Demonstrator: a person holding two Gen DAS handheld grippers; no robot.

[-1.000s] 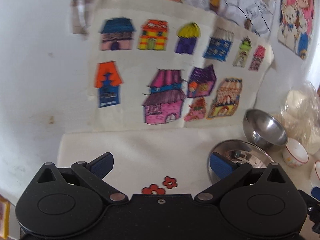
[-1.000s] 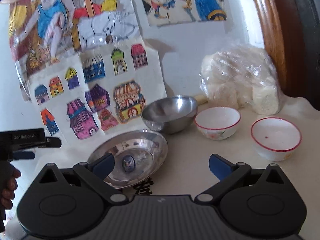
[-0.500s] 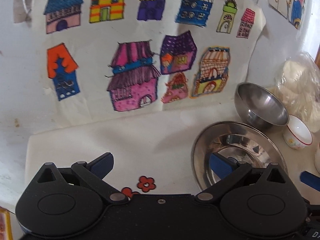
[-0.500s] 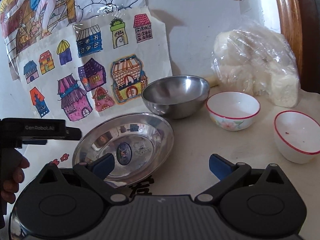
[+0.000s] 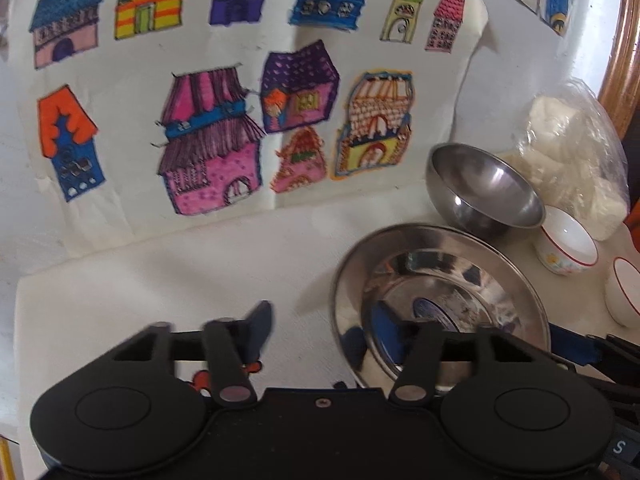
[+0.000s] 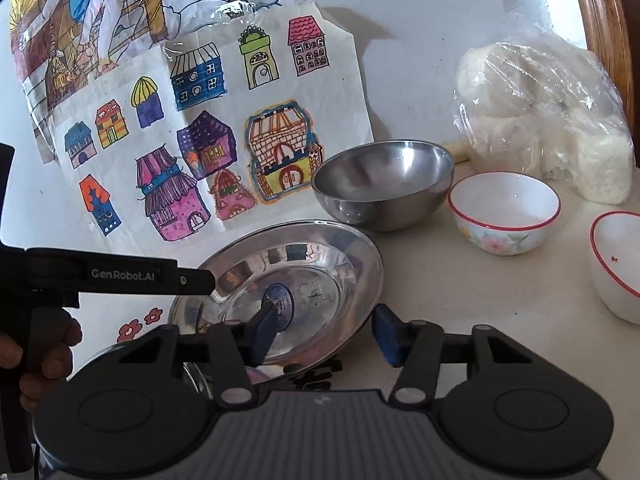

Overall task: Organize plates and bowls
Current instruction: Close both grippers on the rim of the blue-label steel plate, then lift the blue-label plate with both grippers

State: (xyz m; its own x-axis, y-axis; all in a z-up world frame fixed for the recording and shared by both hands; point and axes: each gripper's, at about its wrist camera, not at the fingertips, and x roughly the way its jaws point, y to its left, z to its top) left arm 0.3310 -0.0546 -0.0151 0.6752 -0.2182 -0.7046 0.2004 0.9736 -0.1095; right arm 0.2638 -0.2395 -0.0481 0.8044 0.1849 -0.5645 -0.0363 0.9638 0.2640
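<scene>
A steel plate [image 5: 440, 292] [image 6: 288, 280] lies on the white table. My left gripper [image 5: 320, 332] is open, its jaws straddling the plate's left rim: one finger outside, one over the plate's inside. My right gripper [image 6: 324, 330] is open too, straddling the plate's near right rim. The left gripper's black body [image 6: 120, 276] shows in the right wrist view, over the plate's left edge. Behind the plate stands a steel bowl [image 5: 484, 196] [image 6: 384, 184]. To its right stand a floral white bowl [image 5: 568, 244] [image 6: 504, 212] and a red-rimmed white bowl [image 5: 624, 292] [image 6: 616, 264].
A wall with coloured house drawings [image 5: 224, 92] [image 6: 208, 140] rises just behind the dishes. A plastic bag of white stuff [image 5: 572, 160] [image 6: 548, 120] sits at the back right beside a wooden frame [image 5: 624, 40]. Red flower stickers [image 6: 140, 324] mark the table at the left.
Both grippers have moved forward onto the steel plate and their jaws have narrowed around its rim, left on the left edge, right on the near right edge.
</scene>
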